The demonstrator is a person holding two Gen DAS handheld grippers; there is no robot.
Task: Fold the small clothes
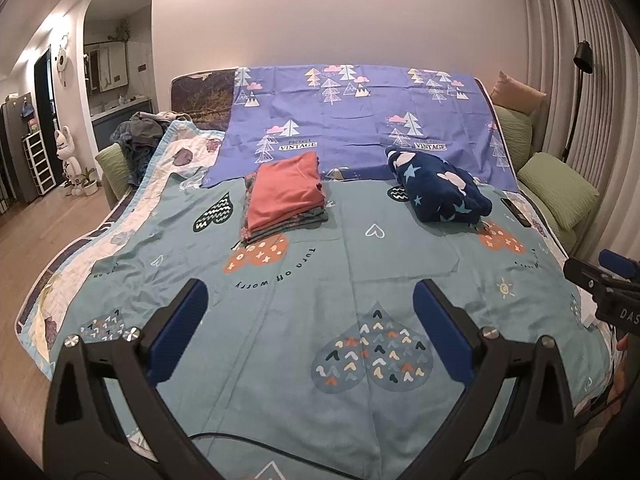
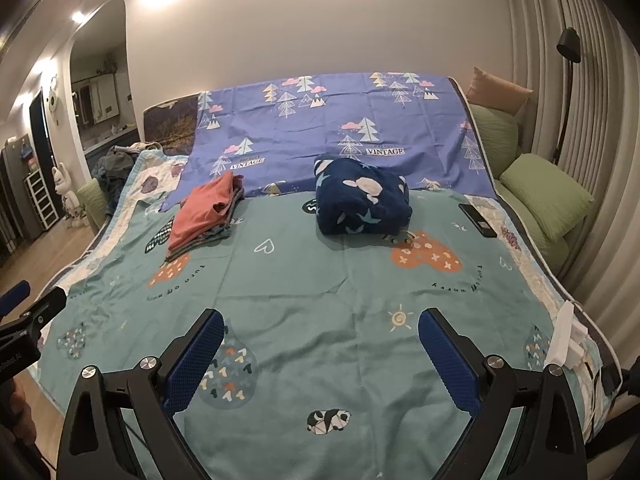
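A stack of folded clothes with a coral top [image 1: 285,191] [image 2: 202,210] lies on the teal bedspread [image 1: 320,280] [image 2: 320,300], left of centre. A crumpled navy garment with stars [image 1: 438,189] [image 2: 360,196] sits to the right of the stack. My left gripper [image 1: 310,300] is open and empty above the near part of the bed. My right gripper [image 2: 322,330] is open and empty too, and shows at the right edge of the left wrist view [image 1: 604,280].
A purple tree-print sheet [image 1: 360,112] [image 2: 340,128] leans against the headboard. A dark phone [image 2: 478,220] lies at the bed's right edge, with a white charger [image 2: 568,340] nearer. Green pillows [image 2: 548,196] lie right. A heap of clothes [image 1: 140,132] sits back left.
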